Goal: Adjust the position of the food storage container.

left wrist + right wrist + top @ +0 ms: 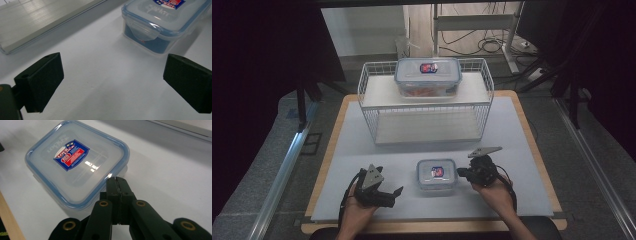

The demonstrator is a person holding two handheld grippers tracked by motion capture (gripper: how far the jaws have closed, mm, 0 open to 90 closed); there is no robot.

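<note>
- In the high view, a small square clear plastic container with a blue-rimmed snap lid and a red-and-blue label [436, 174] sits low and centre in the frame, on the pale grey mat of the table [362, 145], between the two claws.
- The left claw [396, 192] lies at the lower left of the high view, held in the person's left hand [357, 205]; it points toward the small container but stays apart from it.
- In the left gripper view the two black pads [40, 82] stand wide apart with bare mat between them; the small container [162, 22] is at the upper right of that frame, ahead of the pads and untouched.
- The right claw [460, 173] is just to the right of the container in the high view, held in the person's right hand [497, 192].
- In the right gripper view the right claw [117, 182] is pressed together with nothing between its tips, which sit at the near edge of the container's lid [75, 162]; whether they touch it I cannot tell.
- A white wire basket rack [425, 100] stands in the upper middle of the high view, well behind the small container.
- A larger oblong clear container with a blue-rimmed lid [428, 76] rests on the rack's top shelf, with something orange inside.
</note>
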